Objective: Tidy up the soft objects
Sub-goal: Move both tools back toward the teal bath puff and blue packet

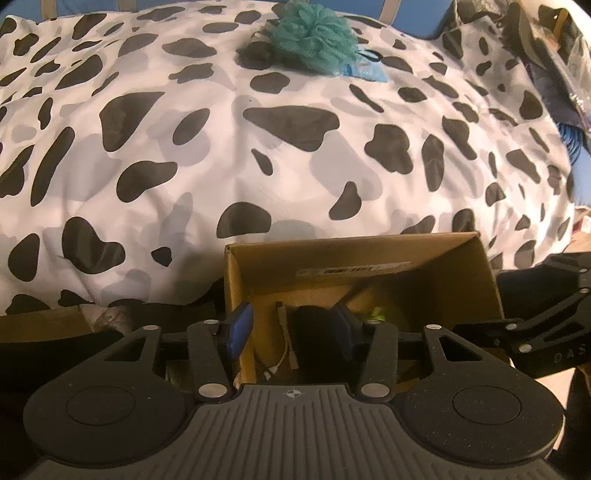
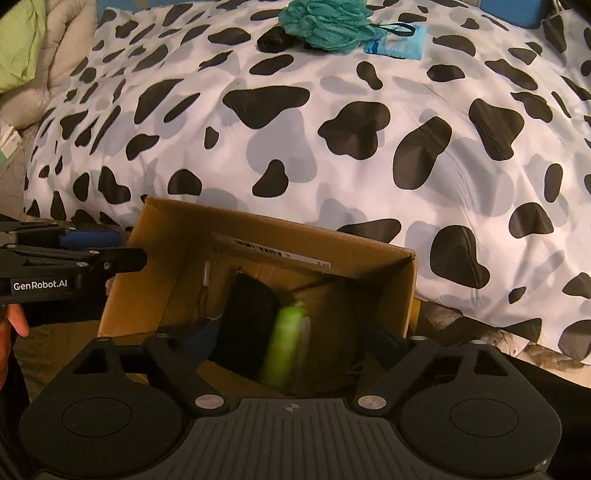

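Both hand-held grippers point down into an open cardboard box [image 2: 173, 236] that stands against the near edge of a bed. On the right hand-held gripper [image 2: 291, 341] the jaws are spread wide, with nothing pinched: a blurred lime-green object [image 2: 286, 343] shows in the gap between them, clear of both pads, inside the box. Beside it, toward the box's left wall, lies a black soft item [image 2: 245, 317]. A white barcode label [image 2: 269, 252] is stuck on the inside of the box's far wall.

On the left hand-held gripper [image 1: 291, 326] the jaws are partly spread, with the blue pads [image 1: 240, 325] apart. The left pad sits at the box's left wall and the right one inside the box, next to the same black item [image 1: 310, 332]; the pads do not press on it. A scrap of lime green [image 1: 380, 314] shows further right in the box. The right wrist view shows the left tool from the side at the left edge, with fingers of a hand [image 2: 14, 321] below it.

Beyond the box spreads the cow-print duvet [image 2: 332, 147] covering the bed. Near its far edge lies a teal mesh bath sponge [image 2: 325, 22], with a small black bundle [image 2: 271, 40] touching its left side and a light blue pouch [image 2: 397, 46] just beside it on the right. At the far left corner sit a pale pillow and a green cloth [image 2: 18, 48].
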Demonstrator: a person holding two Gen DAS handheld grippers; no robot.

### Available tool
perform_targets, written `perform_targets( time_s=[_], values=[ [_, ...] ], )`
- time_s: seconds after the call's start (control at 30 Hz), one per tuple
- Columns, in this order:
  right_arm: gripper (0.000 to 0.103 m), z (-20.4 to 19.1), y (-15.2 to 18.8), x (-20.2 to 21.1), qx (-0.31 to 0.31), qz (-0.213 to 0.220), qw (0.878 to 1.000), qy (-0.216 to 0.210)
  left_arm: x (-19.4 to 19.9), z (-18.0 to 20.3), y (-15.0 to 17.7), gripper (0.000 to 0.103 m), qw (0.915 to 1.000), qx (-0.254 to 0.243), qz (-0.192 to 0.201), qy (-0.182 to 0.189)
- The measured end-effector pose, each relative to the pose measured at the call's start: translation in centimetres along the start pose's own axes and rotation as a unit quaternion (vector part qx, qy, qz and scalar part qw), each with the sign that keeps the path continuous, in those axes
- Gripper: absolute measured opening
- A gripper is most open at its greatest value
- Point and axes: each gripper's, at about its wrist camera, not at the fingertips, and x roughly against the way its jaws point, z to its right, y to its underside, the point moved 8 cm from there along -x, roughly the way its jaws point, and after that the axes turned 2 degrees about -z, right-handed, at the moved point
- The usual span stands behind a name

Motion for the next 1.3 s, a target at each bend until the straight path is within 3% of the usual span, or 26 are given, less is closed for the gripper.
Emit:
perform_targets(
  time_s=[0.13,0.73,1.3],
  values=[
    [0.103,-0.3,0.1,-0.2,0.013,-0.004,1.0,0.008,-0.2,0.0,0.1,0.047,0.9999,-0.004,-0.006,-0.008],
    [0.103,1.0,-0.2,-0.3,-0.014,-0.005,0.999,0.034,-0.5,0.1,0.2,0.048,0.9996,-0.016,-0.015,-0.016],
    [0.103,2.2,-1.1,0.8,-0.04,0.035,0.997,0.047,-0.2,0.6,-0.2,0.048,0.9997,-0.022,-0.001,-0.012]
  ],
)
